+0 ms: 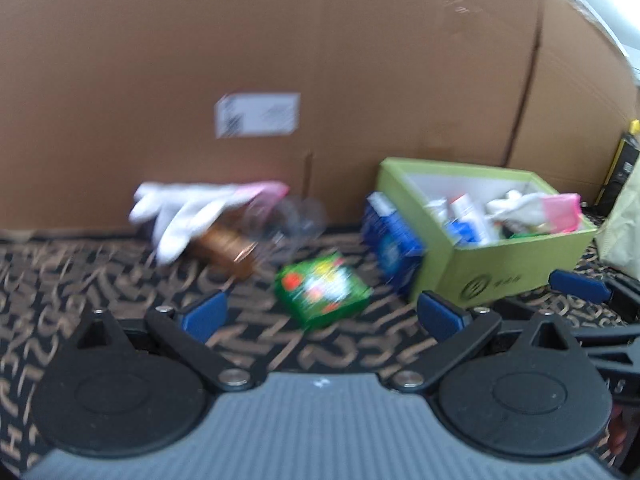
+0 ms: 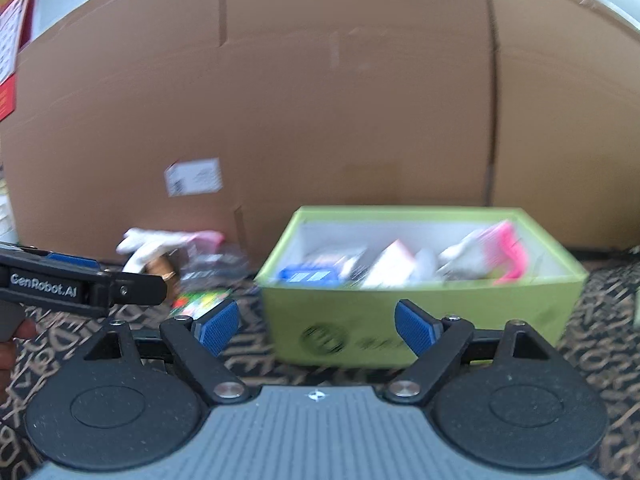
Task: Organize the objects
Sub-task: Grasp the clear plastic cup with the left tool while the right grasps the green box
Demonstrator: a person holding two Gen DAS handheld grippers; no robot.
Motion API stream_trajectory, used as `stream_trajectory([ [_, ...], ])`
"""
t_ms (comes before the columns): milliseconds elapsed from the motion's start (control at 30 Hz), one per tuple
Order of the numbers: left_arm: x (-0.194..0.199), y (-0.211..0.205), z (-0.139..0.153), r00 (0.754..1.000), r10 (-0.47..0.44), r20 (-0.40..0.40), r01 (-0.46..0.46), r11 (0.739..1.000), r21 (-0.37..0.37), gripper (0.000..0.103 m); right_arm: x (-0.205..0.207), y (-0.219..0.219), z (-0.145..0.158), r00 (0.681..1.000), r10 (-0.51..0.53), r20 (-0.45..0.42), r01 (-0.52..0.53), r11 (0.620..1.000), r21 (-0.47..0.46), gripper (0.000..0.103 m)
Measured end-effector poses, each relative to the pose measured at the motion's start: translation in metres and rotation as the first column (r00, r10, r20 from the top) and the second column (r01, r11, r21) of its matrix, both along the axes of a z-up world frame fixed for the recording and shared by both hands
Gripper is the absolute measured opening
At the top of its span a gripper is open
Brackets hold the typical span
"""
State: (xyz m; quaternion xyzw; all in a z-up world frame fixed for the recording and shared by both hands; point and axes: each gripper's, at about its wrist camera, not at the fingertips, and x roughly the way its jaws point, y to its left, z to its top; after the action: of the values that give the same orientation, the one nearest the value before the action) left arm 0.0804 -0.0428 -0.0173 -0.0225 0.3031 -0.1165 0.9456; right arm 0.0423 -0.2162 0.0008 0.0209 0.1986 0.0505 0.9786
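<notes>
Both tongs, left tongs (image 1: pixel 322 314) and right tongs (image 2: pixel 316 326), gape empty; green packet (image 1: pixel 322 290) lies just ahead between the left pair, green box (image 2: pixel 420 280) before the right.

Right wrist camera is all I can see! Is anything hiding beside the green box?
Observer: Yes. A blue box stands against the outside of the green box, on its left wall.
Operator: Is the other grabber holding something?
Observer: No. The left gripper is open, with nothing between its pads.
Operator: What's the little green thing I half see?
Observer: A green packet, lying flat on the patterned cloth, apart from both boxes.
</notes>
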Motion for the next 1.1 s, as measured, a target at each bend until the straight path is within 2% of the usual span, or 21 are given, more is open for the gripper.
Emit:
stream_trajectory([
  [167,-0.005,0.038,-0.018,0.997,0.066,-0.041,-0.067,0.998,-0.015,0.103,0.010,0.037,-0.025,0.993,0.084,-0.086,-0.081,0.996,0.035,0.088],
  [333,-0.003,0.069,-0.021,0.991,0.126,-0.055,-0.128,0.991,-0.037,0.103,0.025,0.076,-0.028,0.982,0.156,-0.108,-0.155,0.988,0.018,0.088],
  [433,-0.001,0.082,-0.020,0.988,0.144,-0.057,-0.147,0.988,-0.055,0.103,0.043,0.097,-0.028,0.981,0.164,-0.104,-0.167,0.986,-0.014,0.088],
  [533,0.003,0.089,-0.019,0.987,0.147,-0.056,-0.150,0.987,-0.054,0.103,0.067,0.115,-0.031,0.985,0.135,-0.109,-0.145,0.985,-0.089,0.088],
  [667,0.011,0.091,-0.017,0.989,0.139,-0.049,-0.141,0.989,-0.052,0.103,0.096,0.125,-0.038,0.984,0.088,-0.153,-0.110,0.984,-0.140,0.088],
  [767,0.020,0.086,-0.014,0.992,0.118,-0.039,-0.119,0.992,-0.044,0.103,0.110,0.123,-0.042,0.978,0.067,-0.199,-0.092,0.988,-0.123,0.084],
  [800,0.023,0.083,-0.012,0.993,0.112,-0.032,-0.113,0.993,-0.040,0.103,0.109,0.121,-0.041,0.976,0.081,-0.202,-0.103,0.989,-0.102,0.078],
  [833,0.027,0.079,-0.011,0.994,0.106,-0.025,-0.106,0.994,-0.038,0.103,0.108,0.119,-0.040,0.974,0.090,-0.206,-0.109,0.991,-0.081,0.064],
  [1000,0.057,0.056,-0.005,0.997,0.076,-0.004,-0.076,0.995,-0.057,0.103,0.083,0.117,-0.039,0.971,0.083,-0.223,-0.108,0.989,-0.104,0.064],
  [1100,0.082,0.037,-0.004,0.998,0.059,-0.012,-0.060,0.996,-0.061,0.103,0.065,0.112,-0.038,0.970,0.097,-0.224,-0.116,0.990,-0.076,0.064],
])
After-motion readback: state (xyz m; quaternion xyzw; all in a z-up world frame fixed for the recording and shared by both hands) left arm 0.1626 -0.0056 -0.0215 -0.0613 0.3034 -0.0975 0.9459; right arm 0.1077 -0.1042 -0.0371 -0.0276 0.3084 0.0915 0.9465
